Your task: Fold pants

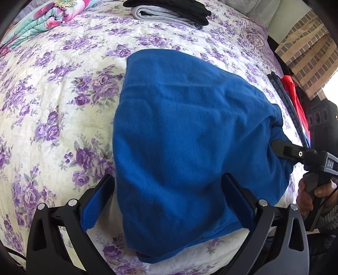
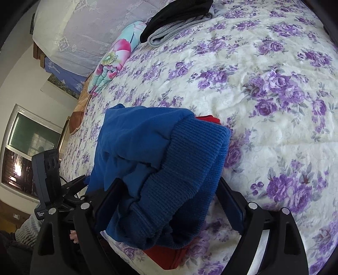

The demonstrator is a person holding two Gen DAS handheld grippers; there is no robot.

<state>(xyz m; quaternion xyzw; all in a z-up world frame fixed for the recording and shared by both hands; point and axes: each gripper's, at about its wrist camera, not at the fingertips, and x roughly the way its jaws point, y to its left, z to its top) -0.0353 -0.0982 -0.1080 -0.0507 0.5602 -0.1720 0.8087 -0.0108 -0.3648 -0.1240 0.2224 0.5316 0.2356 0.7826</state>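
Note:
Blue fleece pants lie folded on the floral bedspread. My left gripper is open, its fingers straddling the near end of the pants. My right gripper is also open, with the ribbed cuff end of the pants bunched between its fingers. In the left wrist view the right gripper's finger touches the pants' right edge. A red lining or garment peeks out under the cuff.
A stack of folded black and grey clothes lies at the far side of the bed. A folded floral quilt lies at the far left. Dark blue and red garments lie at the bed's right edge.

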